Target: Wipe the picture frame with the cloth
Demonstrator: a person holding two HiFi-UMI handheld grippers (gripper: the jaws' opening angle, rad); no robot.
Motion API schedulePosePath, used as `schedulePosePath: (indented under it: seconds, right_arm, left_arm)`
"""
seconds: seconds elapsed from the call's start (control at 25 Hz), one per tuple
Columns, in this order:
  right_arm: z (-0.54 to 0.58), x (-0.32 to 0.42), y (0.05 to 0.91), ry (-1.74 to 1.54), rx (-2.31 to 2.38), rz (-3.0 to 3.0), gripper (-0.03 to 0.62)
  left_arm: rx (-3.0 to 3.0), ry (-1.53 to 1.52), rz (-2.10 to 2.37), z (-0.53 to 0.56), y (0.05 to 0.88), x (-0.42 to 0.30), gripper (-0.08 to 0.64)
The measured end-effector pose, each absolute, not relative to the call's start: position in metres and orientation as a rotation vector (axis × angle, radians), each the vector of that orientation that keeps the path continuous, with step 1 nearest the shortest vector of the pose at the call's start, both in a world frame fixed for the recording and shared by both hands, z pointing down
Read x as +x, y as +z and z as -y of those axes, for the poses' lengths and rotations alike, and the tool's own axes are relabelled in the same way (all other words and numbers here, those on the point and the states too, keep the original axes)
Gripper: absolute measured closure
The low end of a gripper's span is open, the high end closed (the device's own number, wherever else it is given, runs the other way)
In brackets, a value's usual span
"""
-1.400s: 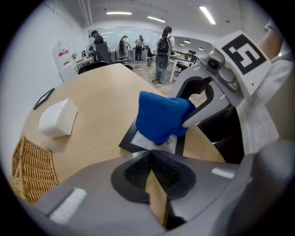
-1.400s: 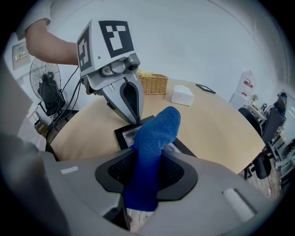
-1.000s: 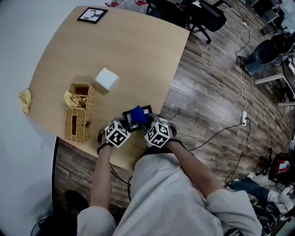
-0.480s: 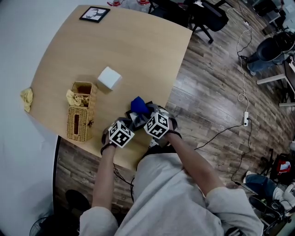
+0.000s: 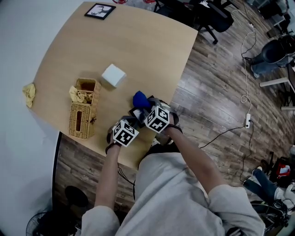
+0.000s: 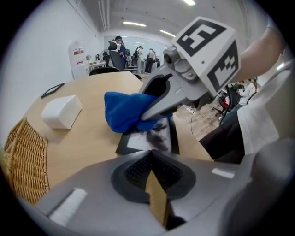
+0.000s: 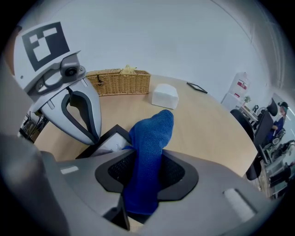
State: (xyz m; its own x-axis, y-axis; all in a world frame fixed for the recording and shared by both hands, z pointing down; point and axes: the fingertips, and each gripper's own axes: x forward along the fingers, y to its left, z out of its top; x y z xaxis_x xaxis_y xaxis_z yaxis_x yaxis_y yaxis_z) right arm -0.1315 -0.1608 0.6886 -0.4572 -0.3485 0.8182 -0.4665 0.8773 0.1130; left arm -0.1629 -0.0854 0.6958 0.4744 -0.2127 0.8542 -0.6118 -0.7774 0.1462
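A black picture frame (image 5: 137, 114) lies flat near the table's front edge, its print (image 6: 148, 139) facing up. My left gripper (image 5: 133, 121) is closed at the frame's near edge (image 7: 94, 144), its jaws (image 6: 150, 160) shut with only a thin tan sliver between them. My right gripper (image 5: 148, 107) is shut on a blue cloth (image 7: 148, 152). The cloth's bunched end (image 6: 125, 110) hangs out in front of the jaws and rests on the frame's far part (image 5: 140, 99).
A wicker basket (image 5: 82, 109) with yellowish cloth inside stands to the left, a white box (image 5: 113, 75) behind it. A yellow rag (image 5: 29, 93) lies at the table's left edge and a second small frame (image 5: 100, 10) at the far corner. Chairs and cables occupy the wooden floor on the right.
My right gripper has pushed the blue cloth across the frame, away from me, toward its far side. The left gripper has stayed at the frame's near edge.
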Motion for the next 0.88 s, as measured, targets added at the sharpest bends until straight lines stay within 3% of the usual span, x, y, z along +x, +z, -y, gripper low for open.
schedulePosePath:
  seconds: [0.52, 0.88]
  right_arm:
    - [0.178, -0.144, 0.677, 0.164, 0.665, 2.152, 0.462]
    - [0.149, -0.174, 0.688, 0.2, 0.426, 2.157, 0.462]
  left_arm:
    - [2.284, 1.23, 0.704, 0.088, 0.696, -0.159, 0.508]
    - [2.289, 1.22, 0.753, 0.086, 0.696, -0.158, 0.506]
